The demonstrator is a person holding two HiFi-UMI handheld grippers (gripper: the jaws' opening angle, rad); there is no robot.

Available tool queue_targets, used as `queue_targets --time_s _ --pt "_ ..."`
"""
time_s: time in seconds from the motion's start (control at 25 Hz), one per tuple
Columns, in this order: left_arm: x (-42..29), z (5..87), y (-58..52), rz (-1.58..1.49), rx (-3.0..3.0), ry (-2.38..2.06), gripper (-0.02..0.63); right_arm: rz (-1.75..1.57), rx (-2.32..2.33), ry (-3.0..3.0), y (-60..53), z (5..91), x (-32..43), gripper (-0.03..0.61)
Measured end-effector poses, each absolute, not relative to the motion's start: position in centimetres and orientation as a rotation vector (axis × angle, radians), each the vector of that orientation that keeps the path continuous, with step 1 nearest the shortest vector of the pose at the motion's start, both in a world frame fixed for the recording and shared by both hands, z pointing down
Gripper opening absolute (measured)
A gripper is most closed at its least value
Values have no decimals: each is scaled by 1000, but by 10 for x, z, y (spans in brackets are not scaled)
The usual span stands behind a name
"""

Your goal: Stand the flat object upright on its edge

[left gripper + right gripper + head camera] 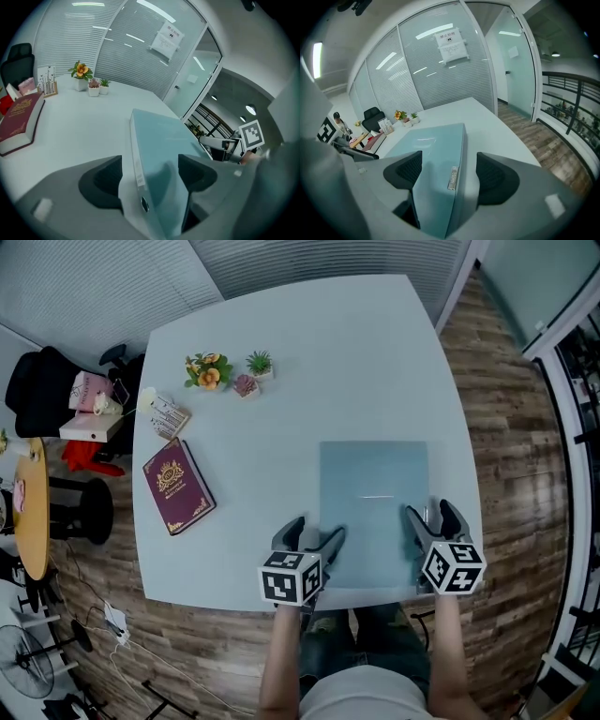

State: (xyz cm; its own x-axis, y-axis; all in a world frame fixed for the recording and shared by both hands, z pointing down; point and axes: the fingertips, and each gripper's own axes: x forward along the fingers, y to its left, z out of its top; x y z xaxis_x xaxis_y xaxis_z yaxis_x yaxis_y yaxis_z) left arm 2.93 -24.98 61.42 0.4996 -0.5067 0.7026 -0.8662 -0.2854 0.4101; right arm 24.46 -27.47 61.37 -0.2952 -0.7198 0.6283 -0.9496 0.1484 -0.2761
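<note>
Table (281, 343): pale, rounded corners, over a wood-plank floor (511, 427).

Flat file box (373, 512): pale blue, lying flat on its broad face in the near-right part of the table. Its near short edge lies close to the table's near edge, and its long sides run toward the far edge. The spine on its left side carries a narrow label and a small round hole (seen from the left gripper view). It is not upright.

Left gripper (316, 538): at the box's near-left corner. The jaws are spread wide and straddle the left long edge, one jaw over the bare table beside the spine, the other over the top face. Neither pad shows pressing on the box, so nothing is gripped.

Right gripper (432, 524): at the box's near-right corner, mirrored. The jaws are wide apart with the right long edge between them, the inner jaw above the top face and the outer jaw beside the box's side wall. No clamp is seen here either.

Elsewhere on the table:
- A maroon book (178, 486) with gold ornament lies flat near the left edge, well apart from the box.
- A potted orange flower (208, 371), a small green plant (259, 363) and a tiny pink pot (246, 385) are clustered near the far-left corner.
- A small card stand (169, 415) sits between the flower and the book.

Off the table, at left, is a black chair (42, 390).
</note>
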Motion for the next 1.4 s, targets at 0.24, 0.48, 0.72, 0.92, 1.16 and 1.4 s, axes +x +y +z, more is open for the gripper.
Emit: queue_targets --time_s 0.24,0.48,0.72,0.92,1.16,1.4 --pt "36 630 -251 588 1927 -1090 365 971 1561 -2074 -277 631 242 374" --pt "41 641 -251 579 1903 -1040 365 1055 1505 -2089 -276 642 239 379" --pt "42 648 -252 528 1880 -967 371 1231 1462 -2114 -276 649 235 376" --pt "45 650 -253 504 1874 -909 371 1393 1411 -2129 -276 655 232 368" --pt "51 654 -252 453 1849 -835 359 1481 1368 -2127 -276 660 231 385" --pt "53 658 -253 436 1849 -779 364 1527 1350 -2112 -276 663 229 396"
